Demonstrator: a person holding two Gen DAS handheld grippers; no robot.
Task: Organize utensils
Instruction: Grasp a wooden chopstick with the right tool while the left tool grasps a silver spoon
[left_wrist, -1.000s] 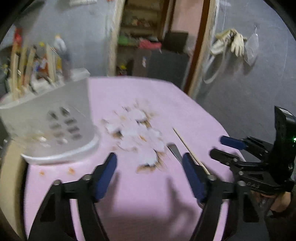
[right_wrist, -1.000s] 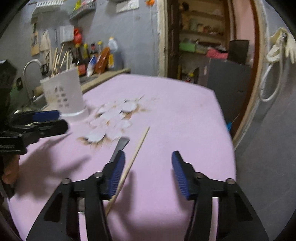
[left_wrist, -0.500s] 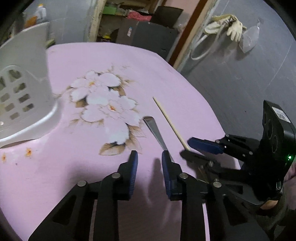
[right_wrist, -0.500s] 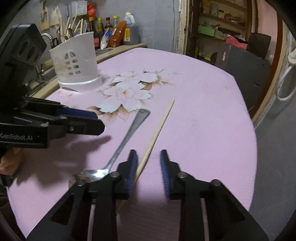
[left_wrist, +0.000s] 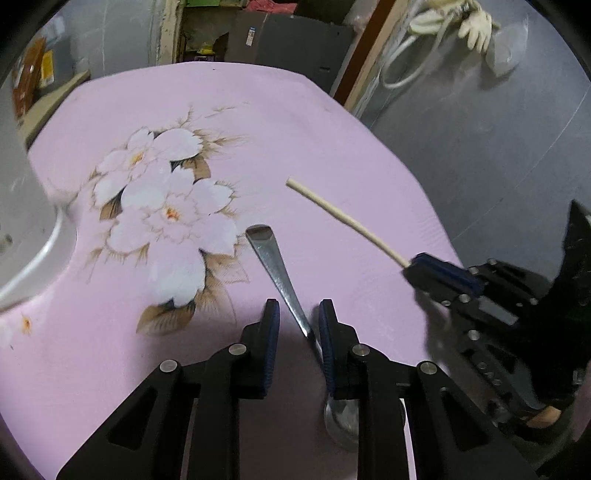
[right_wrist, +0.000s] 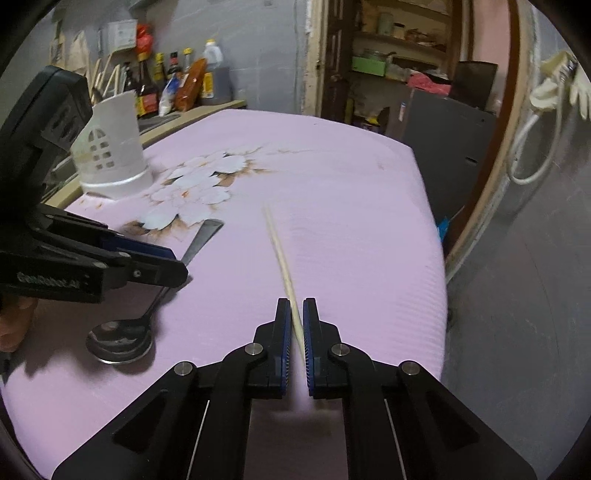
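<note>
White plastic holder on pink cloth, contents hidden.

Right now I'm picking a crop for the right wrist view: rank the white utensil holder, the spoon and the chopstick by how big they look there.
1. white utensil holder, largest area, though partly cut off.
2. spoon, partly hidden.
3. chopstick: about as long as the spoon, far thinner, and nearness stretches it.

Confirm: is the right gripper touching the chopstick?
Touching. The right wrist view shows the right gripper with its blue pads pinched onto the chopstick, no gap visible on either side.
</note>
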